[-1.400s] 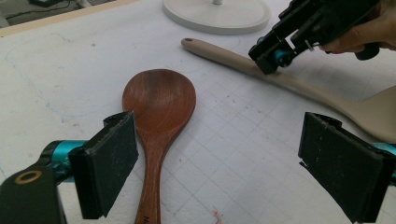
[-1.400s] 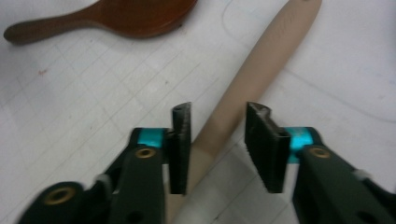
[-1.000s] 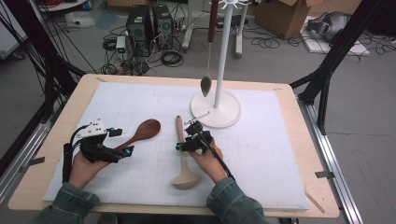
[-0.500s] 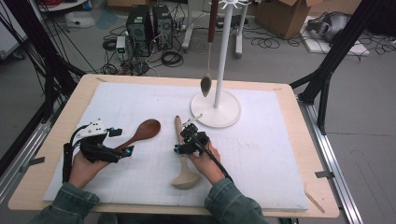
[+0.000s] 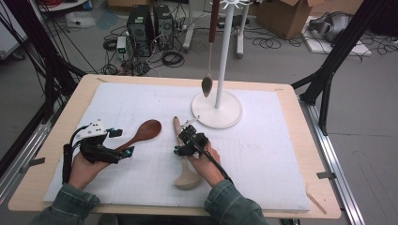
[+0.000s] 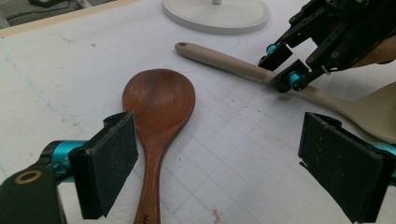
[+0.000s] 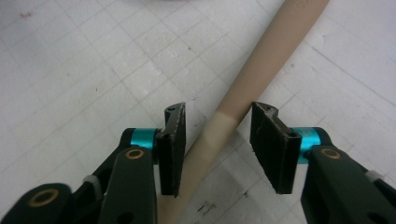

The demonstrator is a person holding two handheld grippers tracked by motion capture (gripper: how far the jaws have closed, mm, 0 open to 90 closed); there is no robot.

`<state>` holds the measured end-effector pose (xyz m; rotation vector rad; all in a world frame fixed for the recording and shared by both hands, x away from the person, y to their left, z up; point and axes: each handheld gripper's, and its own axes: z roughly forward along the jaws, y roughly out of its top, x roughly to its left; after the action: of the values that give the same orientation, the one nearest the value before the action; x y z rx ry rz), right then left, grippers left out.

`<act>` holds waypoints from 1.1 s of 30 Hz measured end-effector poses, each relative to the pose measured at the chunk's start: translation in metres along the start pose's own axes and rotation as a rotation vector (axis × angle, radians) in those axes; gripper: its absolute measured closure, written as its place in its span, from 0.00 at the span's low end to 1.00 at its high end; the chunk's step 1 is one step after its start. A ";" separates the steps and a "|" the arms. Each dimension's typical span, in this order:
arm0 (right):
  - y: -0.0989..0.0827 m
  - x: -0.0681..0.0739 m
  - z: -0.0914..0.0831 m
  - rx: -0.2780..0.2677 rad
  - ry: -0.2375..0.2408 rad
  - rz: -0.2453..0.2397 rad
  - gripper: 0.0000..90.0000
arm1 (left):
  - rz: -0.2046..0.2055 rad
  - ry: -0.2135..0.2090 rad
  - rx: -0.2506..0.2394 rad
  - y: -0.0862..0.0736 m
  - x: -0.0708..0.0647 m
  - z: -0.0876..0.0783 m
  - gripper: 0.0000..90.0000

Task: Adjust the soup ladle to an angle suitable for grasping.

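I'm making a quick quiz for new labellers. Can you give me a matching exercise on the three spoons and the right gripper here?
Things:
1. dark wooden spoon
2. beige spoon
3. hanging spoon
4. right gripper

States:
A. dangles from the white stand
B. jaws astride a handle, pads not yet pressing
C. lies flat between the open left gripper jaws
D. lies flat, handle pointing toward the stand's base

Pairs: 1-C, 2-D, 3-A, 4-B

right gripper (image 7: 217, 140) jaws narrowed around beige spoon (image 7: 243, 93) handle; pads not yet touching
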<state>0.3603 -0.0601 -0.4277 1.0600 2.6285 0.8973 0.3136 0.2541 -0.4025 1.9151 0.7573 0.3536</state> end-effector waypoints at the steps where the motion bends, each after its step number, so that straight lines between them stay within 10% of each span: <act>1: 0.000 0.001 0.000 0.007 -0.002 -0.005 0.59 | 0.000 0.001 -0.001 0.000 0.000 0.000 0.14; 18: 0.006 -0.015 -0.003 0.082 0.057 -0.011 0.63 | 0.001 0.002 0.000 0.000 0.000 -0.001 0.14; 33: 0.006 -0.026 -0.021 0.087 0.001 -0.049 0.77 | 0.001 0.001 0.004 0.000 -0.001 0.001 0.14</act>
<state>0.3752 -0.0841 -0.4090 1.0096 2.7045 0.7798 0.3131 0.2526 -0.4032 1.9191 0.7575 0.3539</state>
